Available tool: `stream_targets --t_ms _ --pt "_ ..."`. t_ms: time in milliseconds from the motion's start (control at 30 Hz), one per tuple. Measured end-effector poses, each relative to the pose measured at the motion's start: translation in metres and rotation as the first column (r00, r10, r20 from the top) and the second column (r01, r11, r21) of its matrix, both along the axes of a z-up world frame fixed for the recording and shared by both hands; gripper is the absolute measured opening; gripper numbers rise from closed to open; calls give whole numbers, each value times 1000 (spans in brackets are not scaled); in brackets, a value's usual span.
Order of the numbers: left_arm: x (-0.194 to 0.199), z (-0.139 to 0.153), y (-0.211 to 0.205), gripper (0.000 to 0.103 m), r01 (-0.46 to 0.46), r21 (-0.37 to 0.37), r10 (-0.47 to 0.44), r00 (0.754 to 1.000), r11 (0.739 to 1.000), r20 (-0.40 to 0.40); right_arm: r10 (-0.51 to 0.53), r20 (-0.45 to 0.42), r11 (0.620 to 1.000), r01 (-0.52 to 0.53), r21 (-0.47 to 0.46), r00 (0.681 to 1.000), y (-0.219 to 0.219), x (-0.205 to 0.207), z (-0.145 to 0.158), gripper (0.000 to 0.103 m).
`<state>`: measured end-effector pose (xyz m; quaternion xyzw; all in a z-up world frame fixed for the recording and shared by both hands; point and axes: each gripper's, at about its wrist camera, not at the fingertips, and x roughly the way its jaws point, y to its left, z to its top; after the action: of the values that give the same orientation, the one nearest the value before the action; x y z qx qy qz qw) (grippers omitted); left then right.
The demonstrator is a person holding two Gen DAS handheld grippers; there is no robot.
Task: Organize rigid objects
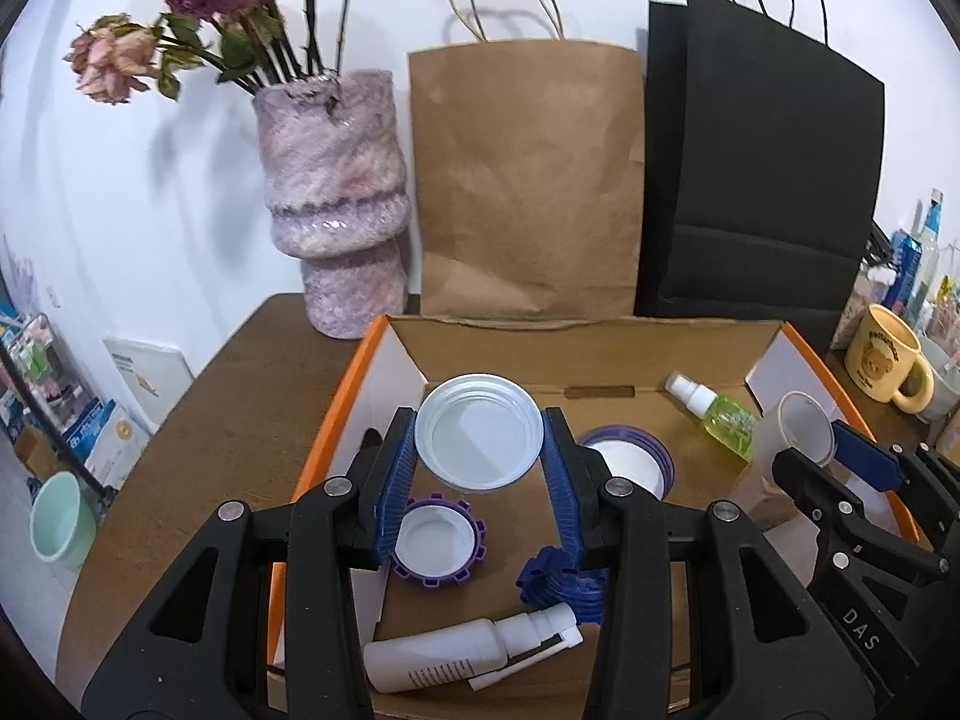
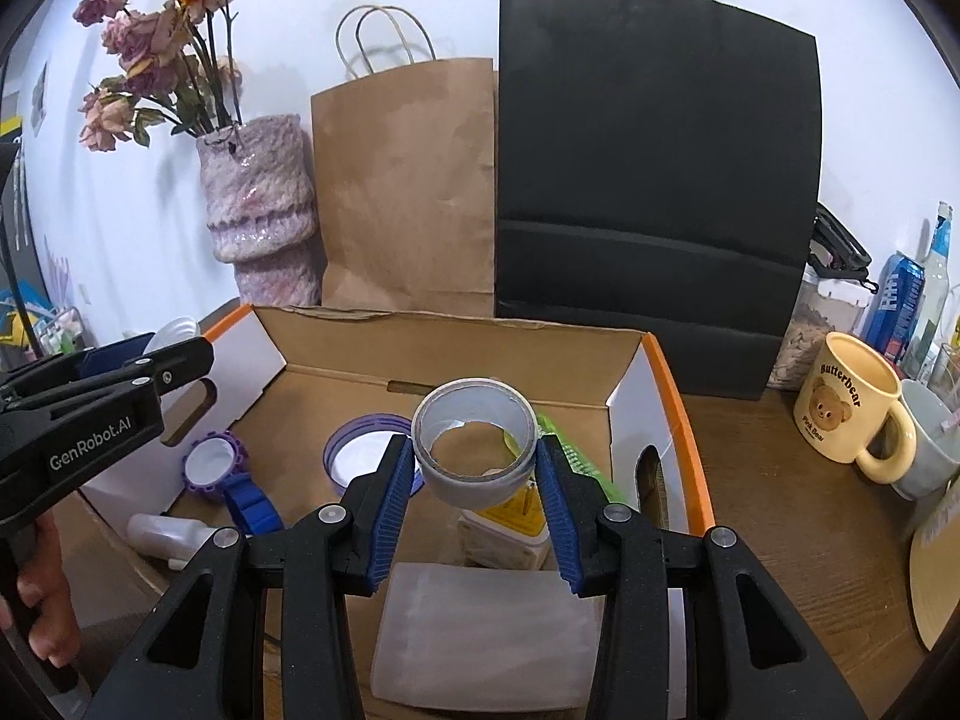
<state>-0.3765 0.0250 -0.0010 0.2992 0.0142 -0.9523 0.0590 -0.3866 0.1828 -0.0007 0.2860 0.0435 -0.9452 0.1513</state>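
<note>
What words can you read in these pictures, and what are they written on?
"GenRobot.AI": side of the left hand-held gripper.
"DAS": body of the right hand-held gripper.
"Butterbear" and "Pink Bear": yellow mug with a bear face.
Too small or blurred to read: print on the white spray bottle, the blue can and the boxes on the floor.

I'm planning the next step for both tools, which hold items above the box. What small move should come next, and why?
Probably lower the left tool and set its white lid on the bare cardboard just behind the purple ring. The lid hangs over the open cardboard box, clamped between the blue pads. The right tool grips a grey tape roll and can follow.
</note>
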Motion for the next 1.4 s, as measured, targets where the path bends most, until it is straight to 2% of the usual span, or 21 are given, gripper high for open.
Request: stream_targets --t_ms 33,67,100,133,167,200,333,867,1233,1400 --pt "-1 -1 -1 41 -1 4 1 1000 1000 3 -5 5 1000 5 4 1000 0 0 -1 49" --pt "-1 -1 -3 48 -4 7 4 1000 1000 5 -12 3 1000 12 9 1000 1 1 -2 65" --pt "0 0 -5 70 -6 14 6 1000 1000 2 -16 -2 1000 16 9 1000 2 2 -1 85" --pt "2 1 -7 94 -12 21 12 1000 1000 -8 -22 -7 1000 22 5 1000 3 3 0 90" --pt "4 2 -9 103 -17 23 18 1000 1000 -22 -30 -15 1000 30 0 999 5 5 1 91" --pt "8 5 -10 103 -23 20 24 998 1000 -50 -38 -20 999 38 -4 999 7 6 3 91" --pt "10 10 -15 103 -25 17 26 997 1000 -76 -51 -32 999 50 -20 998 12 8 7 91" --pt "26 20 -16 103 -5 5 6 994 1000 -108 -59 -75 997 54 -58 995 22 22 21 91" --pt "82 29 -10 103 9 -29 -14 984 1000 -176 -55 -149 997 47 -55 987 37 75 36 90" --pt "116 29 -9 103 34 -9 -35 980 999 -196 -46 -175 998 37 -53 983 42 108 41 90"
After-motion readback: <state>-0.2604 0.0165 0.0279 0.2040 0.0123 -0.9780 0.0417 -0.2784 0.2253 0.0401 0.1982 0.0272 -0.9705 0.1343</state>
